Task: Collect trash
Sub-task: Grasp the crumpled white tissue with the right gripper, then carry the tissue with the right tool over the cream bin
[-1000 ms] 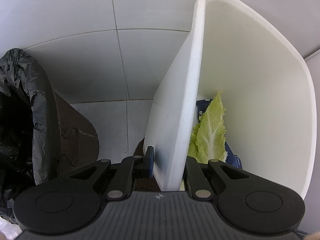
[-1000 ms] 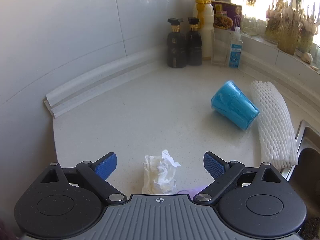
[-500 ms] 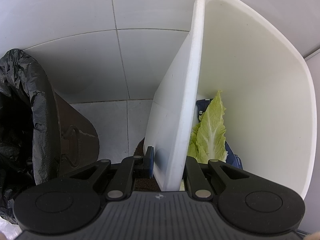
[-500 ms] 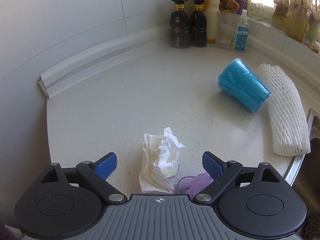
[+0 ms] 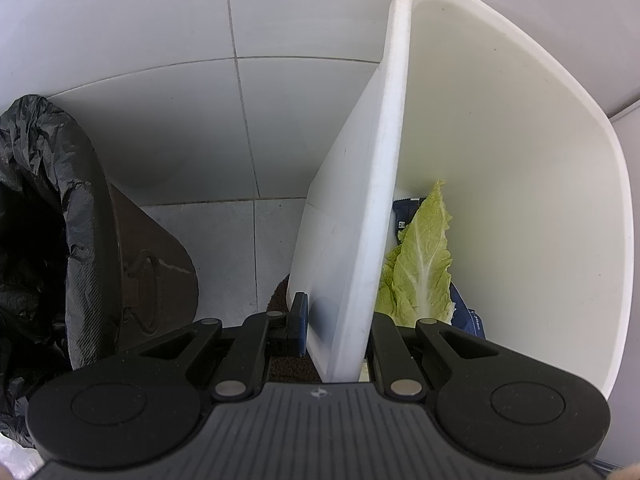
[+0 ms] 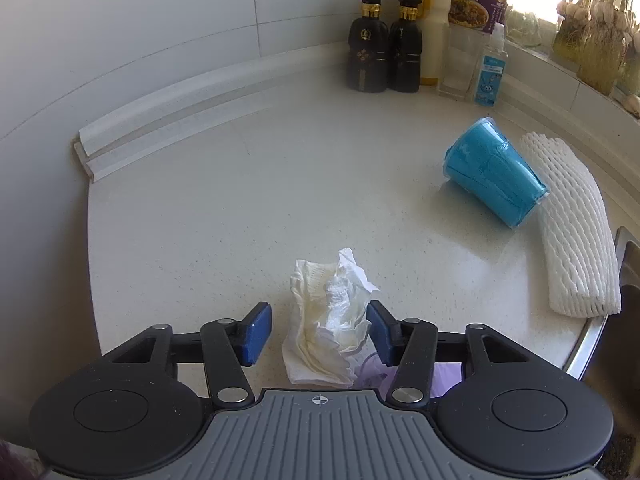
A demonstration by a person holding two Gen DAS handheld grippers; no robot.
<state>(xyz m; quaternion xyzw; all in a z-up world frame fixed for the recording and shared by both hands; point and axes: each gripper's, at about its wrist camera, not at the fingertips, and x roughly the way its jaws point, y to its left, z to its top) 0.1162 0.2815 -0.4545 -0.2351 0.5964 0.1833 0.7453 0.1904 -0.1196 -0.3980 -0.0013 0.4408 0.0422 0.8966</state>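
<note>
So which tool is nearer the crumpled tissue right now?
Right. The right tool straddles the crumpled tissue on the counter, fingers either side. The left tool is clamped on the white bin wall, tissue out of its view.

Pale grey tiled wall (image 5: 168, 80) meets a grey tiled floor (image 5: 224, 240). Over on the speckled white stone countertop (image 6: 280, 184), a white backsplash strip (image 6: 192, 96) runs along, and bright daylight, probably from a window, floods the sill (image 6: 560, 68).

A: Daylight is seen pouring in behind the garlic bunches (image 6: 600, 20), blown out there; the countertop (image 6: 280, 184) is evenly lit.

B: Yep. Edges are bent by fisheye, and the black bin bag (image 5: 36, 240) is left murky.
</note>
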